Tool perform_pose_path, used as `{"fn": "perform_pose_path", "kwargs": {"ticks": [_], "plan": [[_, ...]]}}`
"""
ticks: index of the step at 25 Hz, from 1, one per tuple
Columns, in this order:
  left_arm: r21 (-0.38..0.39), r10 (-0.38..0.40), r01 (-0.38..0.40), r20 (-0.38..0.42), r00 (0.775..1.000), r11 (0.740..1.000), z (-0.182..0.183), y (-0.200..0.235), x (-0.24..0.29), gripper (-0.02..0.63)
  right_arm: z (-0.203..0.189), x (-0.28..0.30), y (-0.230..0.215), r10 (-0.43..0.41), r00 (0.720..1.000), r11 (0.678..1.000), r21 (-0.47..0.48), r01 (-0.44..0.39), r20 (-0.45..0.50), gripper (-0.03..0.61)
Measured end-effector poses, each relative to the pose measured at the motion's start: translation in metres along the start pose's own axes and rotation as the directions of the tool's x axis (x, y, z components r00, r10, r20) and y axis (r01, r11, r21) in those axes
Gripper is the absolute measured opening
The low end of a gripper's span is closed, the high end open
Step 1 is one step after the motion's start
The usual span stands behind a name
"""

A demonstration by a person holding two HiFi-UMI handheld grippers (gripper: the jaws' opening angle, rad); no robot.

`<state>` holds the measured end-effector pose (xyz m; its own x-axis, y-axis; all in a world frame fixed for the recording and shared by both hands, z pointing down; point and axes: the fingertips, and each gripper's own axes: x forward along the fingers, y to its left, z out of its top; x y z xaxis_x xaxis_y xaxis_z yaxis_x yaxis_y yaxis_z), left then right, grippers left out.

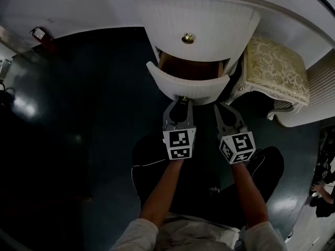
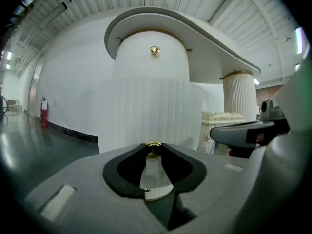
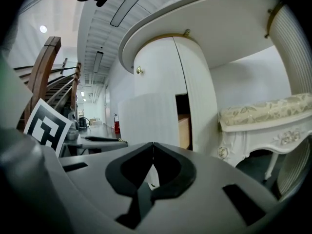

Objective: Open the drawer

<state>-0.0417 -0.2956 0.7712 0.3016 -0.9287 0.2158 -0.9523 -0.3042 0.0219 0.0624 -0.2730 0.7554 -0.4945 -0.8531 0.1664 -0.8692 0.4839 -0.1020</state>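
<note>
The left hand-held gripper point(image 2: 154, 147) fills the lower half, its dark jaws closed on the small brass knob point(image 2: 154, 144) at the view's centre. That knob sits on the ribbed white drawer front point(image 2: 146, 108), which stands out ahead of the rounded cabinet body point(image 2: 151, 62). At 12 o'clock the body carries a second brass knob point(image 2: 155, 49) under the bench's curved top point(image 2: 204, 30). At 3 o'clock the right hand-held gripper point(image 2: 243, 133) reaches in; a red fire extinguisher point(image 2: 44, 112) stands at 9 o'clock.

One left tool point(image 1: 182, 102), one right tool point(image 1: 220, 109), two brass knobs point(image 1: 187, 38) point(image 1: 183, 98), one drawer point(image 1: 189, 86), one cushioned stool point(image 1: 276, 69).
</note>
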Motion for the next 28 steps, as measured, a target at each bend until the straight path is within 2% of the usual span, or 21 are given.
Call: {"fn": "perform_pose_path", "kwargs": {"ticks": [2, 6, 10, 17, 23, 28], "plan": [[-0.006, -0.001, 0.001, 0.001, 1.0, 1.0, 0.0, 0.0, -0.002, 0.106, 0.005, -0.005, -0.008, -0.014, 1.0, 1.0, -0.01, 0.015, 0.013, 0.015], [-0.015, -0.004, 0.004, -0.006, 1.0, 1.0, -0.003, 0.0, -0.007, 0.106, 0.018, -0.022, -0.017, -0.045, 0.998, 0.995, -0.089, 0.049, 0.047, 0.015], [-0.021, 0.003, -0.004, -0.032, 0.999, 1.0, -0.007, -0.001, -0.012, 0.106, 0.027, -0.041, -0.025, -0.056, 0.998, 0.998, 0.003, 0.056, 0.034, 0.014], [-0.065, 0.005, -0.008, -0.053, 0.999, 0.998, -0.007, -0.003, -0.02, 0.106, 0.038, -0.058, -0.023, -0.058, 0.998, 0.998, 0.017, 0.058, -0.011, 0.014], [-0.053, 0.005, -0.01, -0.078, 0.997, 0.999, -0.009, -0.002, -0.028, 0.106, 0.039, -0.064, -0.003, -0.003, 0.998, 1.0, 0.024, 0.004, -0.056, 0.014], [-0.065, 0.001, -0.007, -0.1, 0.995, 0.998, -0.013, -0.005, -0.035, 0.106, 0.042, -0.069, 0.007, 0.001, 0.996, 0.996, 0.085, 0.006, -0.085, 0.014]]}}
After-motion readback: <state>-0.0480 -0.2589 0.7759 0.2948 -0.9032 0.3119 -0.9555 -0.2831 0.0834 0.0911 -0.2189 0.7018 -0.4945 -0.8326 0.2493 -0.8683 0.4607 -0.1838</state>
